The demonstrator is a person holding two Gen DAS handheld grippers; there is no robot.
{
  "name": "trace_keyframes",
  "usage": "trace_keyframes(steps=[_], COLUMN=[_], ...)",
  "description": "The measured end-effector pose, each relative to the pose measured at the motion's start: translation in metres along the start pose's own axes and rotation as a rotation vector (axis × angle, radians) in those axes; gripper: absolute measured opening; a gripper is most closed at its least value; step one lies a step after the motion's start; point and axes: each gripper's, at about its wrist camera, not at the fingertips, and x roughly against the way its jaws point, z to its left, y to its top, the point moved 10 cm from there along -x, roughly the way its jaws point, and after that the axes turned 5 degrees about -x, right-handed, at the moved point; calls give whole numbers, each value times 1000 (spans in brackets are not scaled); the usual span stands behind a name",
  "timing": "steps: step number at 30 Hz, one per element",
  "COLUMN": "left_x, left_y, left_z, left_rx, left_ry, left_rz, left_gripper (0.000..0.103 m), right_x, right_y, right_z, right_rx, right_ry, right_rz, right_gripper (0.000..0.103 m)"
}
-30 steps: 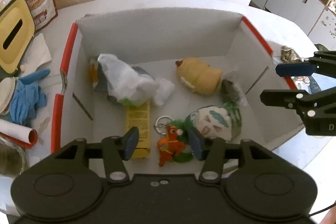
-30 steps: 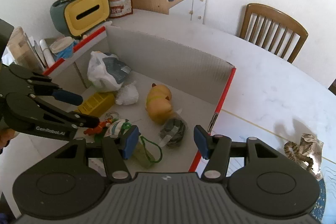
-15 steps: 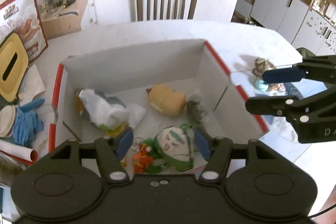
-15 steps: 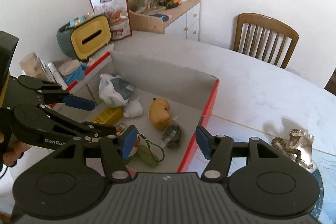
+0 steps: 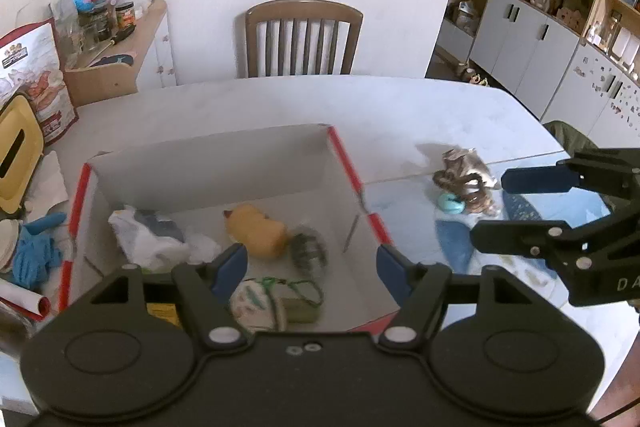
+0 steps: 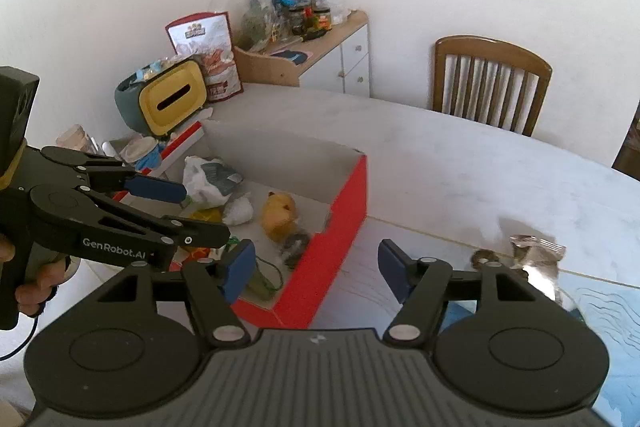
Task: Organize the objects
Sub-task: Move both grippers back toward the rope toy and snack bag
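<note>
A white cardboard box with red rims (image 5: 208, 163) (image 6: 352, 195) sits on the table. It holds a yellow plush (image 5: 256, 233) (image 6: 280, 213), a white plastic bag (image 5: 148, 239) (image 6: 208, 179), a dark netted bundle (image 5: 308, 251), a round patterned pouch (image 5: 254, 307) and a yellow carton (image 5: 162, 311). To the right of the box lie a brown crumpled item with a teal piece (image 5: 464, 183) and a shiny wrapper (image 6: 536, 251). My left gripper (image 5: 310, 267) hangs open above the box's near side. My right gripper (image 6: 316, 267) (image 5: 512, 203) is open, empty, over the box's right rim.
A wooden chair (image 5: 304, 43) stands behind the table. At the left are a yellow tissue holder (image 6: 172, 99), blue gloves (image 5: 34, 251), a snack bag (image 6: 208, 47) and a cluttered cabinet (image 6: 304, 43). A blue mat (image 6: 600, 315) covers the table's right part. A hand (image 6: 36, 279) holds the left gripper.
Both grippers have risen and pulled back from the box, so the box looks smaller and more of the room shows. Both stayed open and empty.
</note>
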Motion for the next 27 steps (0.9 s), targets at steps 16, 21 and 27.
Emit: trace_keyframes(steps=[16,21,27], left_x=[-13,-23,-43], left_y=[21,27,33], left_z=[-71,-94,-122], left_rx=[-2,-16,-26], left_ry=[6,1,-10], left_rz=[-19,-20,-5], left_gripper=[78,84,91], right_x=[53,64,70], right_y=[-28,-39,-48], right_z=[-116,-153,-193], right_rx=[-96,-125,-160], right_ry=[-52,-84,-118], right_rz=[-20,-23,-26], right_gripper=[69,72,72])
